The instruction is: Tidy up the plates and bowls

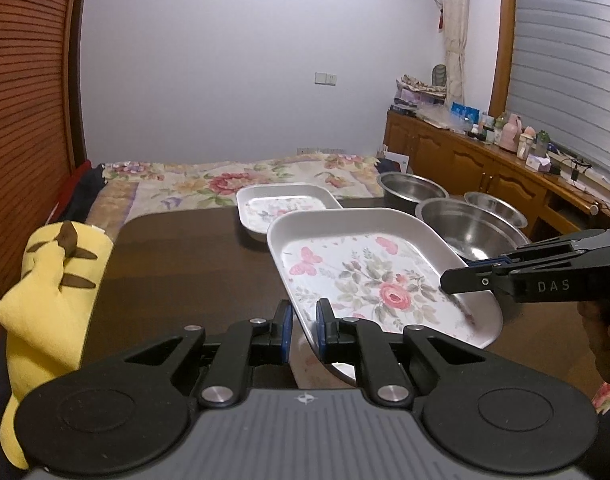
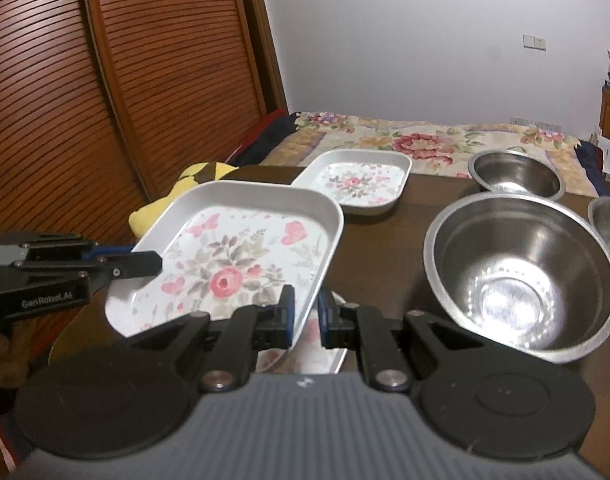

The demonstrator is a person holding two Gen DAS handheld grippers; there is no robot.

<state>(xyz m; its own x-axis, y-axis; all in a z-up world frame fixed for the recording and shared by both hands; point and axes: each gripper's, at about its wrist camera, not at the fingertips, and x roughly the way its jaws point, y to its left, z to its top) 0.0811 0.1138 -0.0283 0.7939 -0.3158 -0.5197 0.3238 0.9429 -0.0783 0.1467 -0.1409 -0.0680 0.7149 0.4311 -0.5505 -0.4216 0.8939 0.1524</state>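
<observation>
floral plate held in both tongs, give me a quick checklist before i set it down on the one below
1. Left tongs clamped on the held floral plate rim: ok, pads pinch the near edge.
2. Right tongs clamped on the opposite rim: ok.
3. Plate level: not ok, it tilts in both views.
4. Lower floral plate underneath: cannot tell how it lines up, only a corner shows.
5. Big steel bowl out of the way: ok, it stands apart on the table.
6. Far floral plate out of the way: ok, well behind.
</observation>
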